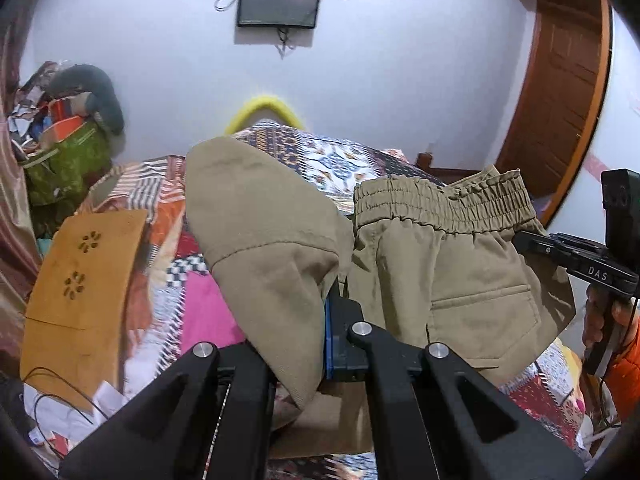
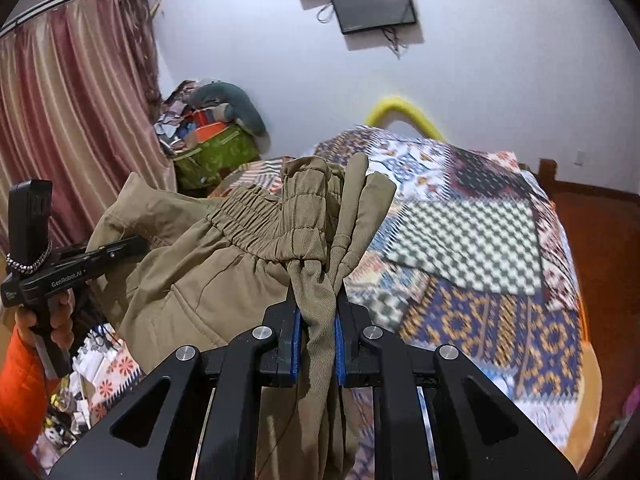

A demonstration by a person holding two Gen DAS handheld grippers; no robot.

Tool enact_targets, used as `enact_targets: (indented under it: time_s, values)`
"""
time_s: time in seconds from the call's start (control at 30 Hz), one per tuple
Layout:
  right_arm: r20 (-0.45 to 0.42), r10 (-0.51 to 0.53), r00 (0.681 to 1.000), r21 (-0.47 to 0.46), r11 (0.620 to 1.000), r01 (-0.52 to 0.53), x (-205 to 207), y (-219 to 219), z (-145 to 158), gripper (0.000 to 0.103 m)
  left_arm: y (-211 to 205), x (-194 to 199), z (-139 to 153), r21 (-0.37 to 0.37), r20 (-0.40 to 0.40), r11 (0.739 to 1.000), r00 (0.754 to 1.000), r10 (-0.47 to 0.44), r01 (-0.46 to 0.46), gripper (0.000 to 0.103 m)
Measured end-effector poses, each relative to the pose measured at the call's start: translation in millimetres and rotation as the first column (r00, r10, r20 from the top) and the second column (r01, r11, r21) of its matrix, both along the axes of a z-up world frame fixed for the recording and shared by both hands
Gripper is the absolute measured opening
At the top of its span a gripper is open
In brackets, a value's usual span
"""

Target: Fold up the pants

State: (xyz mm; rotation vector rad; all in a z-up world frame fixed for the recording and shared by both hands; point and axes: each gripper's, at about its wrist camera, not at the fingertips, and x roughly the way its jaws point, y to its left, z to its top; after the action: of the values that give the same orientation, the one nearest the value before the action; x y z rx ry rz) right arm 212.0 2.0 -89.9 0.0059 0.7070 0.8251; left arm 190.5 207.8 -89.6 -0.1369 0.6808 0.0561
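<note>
Pants [image 1: 440, 272]: khaki, elastic waistband, lifted off the bed [image 2: 480, 240] and hanging between the 2 grippers.

Left gripper [image 1: 326, 332]: jaws fully closed on the pants. A fold of fabric drapes over the left finger and hides it; the blue pad of the right finger shows against the cloth.

Right gripper [image 2: 316, 340]: jaws nearly closed, blue pads pressed on a bunched strip of pants at the waistband end. Fabric stands up above the pads and hangs down below them.

Each gripper appears in the other's view, held in a hand [image 2: 60, 320] with an orange sleeve [image 2: 20, 380].

Bed: covered by a patchwork quilt. A brown cloth [image 1: 80, 300] lies at its left side.
</note>
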Motion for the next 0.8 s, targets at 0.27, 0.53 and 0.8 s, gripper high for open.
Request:
enact_targets:
  time_s: [0.27,0.53,0.8]
  values:
    - [0.009,0.045,0.999,-0.008,0.999,-0.045,24,53,-6,0.011,47,20,-10,-0.009,-0.006,0.998,0.998,0.059,-0.059,0.002]
    - [-0.002,0.067,0.998,-0.035,0.997,-0.067,52,98,-23,0.011,91,49,-35,-0.037,-0.042,0.994,0.994,0.099,-0.101,0.002]
    - [-0.068,0.084,0.994,-0.066,0.994,-0.088,79,134,-67,0.011,128,84,-88,-0.026,-0.130,0.991,0.984,0.124,-0.128,0.002]
